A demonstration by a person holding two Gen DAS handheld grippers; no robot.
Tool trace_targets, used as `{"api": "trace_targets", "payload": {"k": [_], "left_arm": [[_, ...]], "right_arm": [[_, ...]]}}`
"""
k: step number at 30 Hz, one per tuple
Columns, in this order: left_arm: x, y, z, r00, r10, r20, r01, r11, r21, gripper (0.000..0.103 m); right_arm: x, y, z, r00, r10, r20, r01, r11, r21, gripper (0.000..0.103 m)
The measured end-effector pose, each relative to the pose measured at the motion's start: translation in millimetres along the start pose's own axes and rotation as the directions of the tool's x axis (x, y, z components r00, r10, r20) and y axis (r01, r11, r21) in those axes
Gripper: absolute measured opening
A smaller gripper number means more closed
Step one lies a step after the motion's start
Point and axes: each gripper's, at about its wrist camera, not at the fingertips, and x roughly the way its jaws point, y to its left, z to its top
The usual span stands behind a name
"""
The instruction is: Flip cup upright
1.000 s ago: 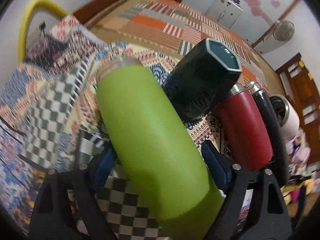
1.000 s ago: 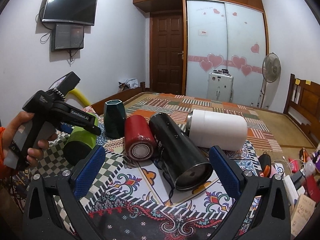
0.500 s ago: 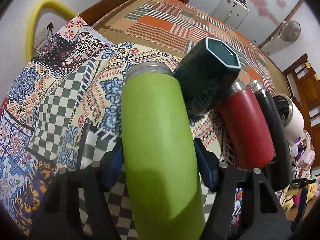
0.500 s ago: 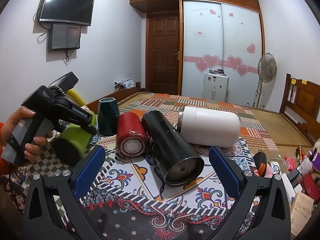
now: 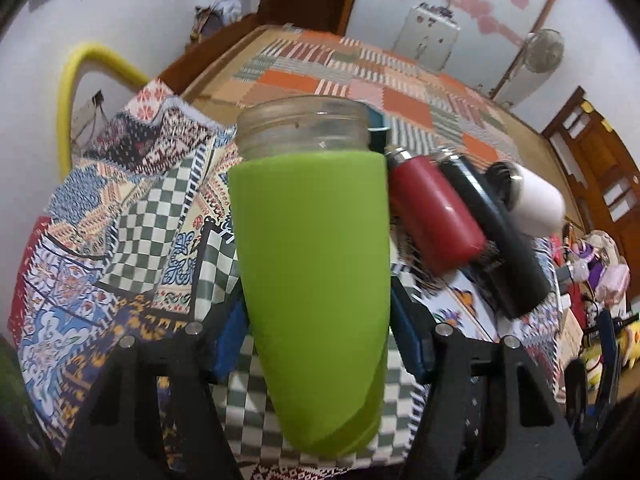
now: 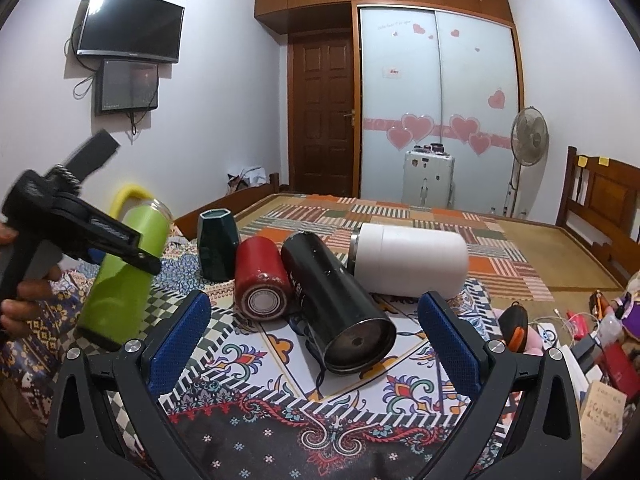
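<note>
My left gripper (image 5: 316, 324) is shut on a lime-green cup (image 5: 312, 272) with a clear threaded rim. The cup is tilted, mouth up and away, its base close to the patterned tablecloth (image 5: 132, 216). In the right wrist view the green cup (image 6: 124, 272) leans at the left in the left gripper (image 6: 120, 244). My right gripper (image 6: 312, 344) is open and empty, held low over the cloth, in front of the lying cups.
A dark green faceted cup (image 6: 218, 244) stands upright. A red cup (image 6: 260, 280), a black cup (image 6: 336, 304) and a white cup (image 6: 408, 264) lie on their sides on the cloth. Clutter (image 6: 592, 332) sits at the right edge.
My left gripper has tipped the green cup from nearly lying flat toward upright, mouth rising. My right gripper has stayed open, drifting slightly.
</note>
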Motion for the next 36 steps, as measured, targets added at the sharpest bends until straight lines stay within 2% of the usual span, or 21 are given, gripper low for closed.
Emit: {"api": "trace_targets", "payload": {"k": [6,9,13,18,23,29,36], "left_arm": [[-44,-17,-16,0.996,-0.016,0.093,0.010,0.998,0.064,0.064],[-61,-30,-22,0.993,-0.048,0.113,0.036,0.994,0.101,0.064],[-70,-47,-30,0.990,-0.117,0.079,0.106,0.986,0.126,0.063],[-64,-72,-44,0.983,-0.183,0.019,0.178,0.971,0.158,0.063],[-44,-91,-51,0.965,-0.252,-0.067,0.260,0.952,0.160,0.063],[-24,-94,-51,0.958,-0.264,-0.108,0.277,0.953,0.126,0.064],[-11,-78,-33,0.950,-0.299,-0.087,0.302,0.953,0.021,0.064]], "right_arm": [[-10,-6,6,1.000,-0.013,0.017,0.012,1.000,0.021,0.103],[-15,-9,8,0.999,-0.029,0.027,0.028,0.999,0.025,0.103],[-23,-15,10,0.998,-0.046,0.044,0.045,0.998,0.034,0.103],[-34,-23,12,0.995,-0.073,0.065,0.071,0.997,0.042,0.103],[-42,-32,12,0.992,-0.103,0.076,0.101,0.994,0.041,0.103],[-45,-38,10,0.989,-0.122,0.079,0.120,0.992,0.035,0.103],[-39,-37,9,0.990,-0.121,0.070,0.119,0.992,0.029,0.103]]}}
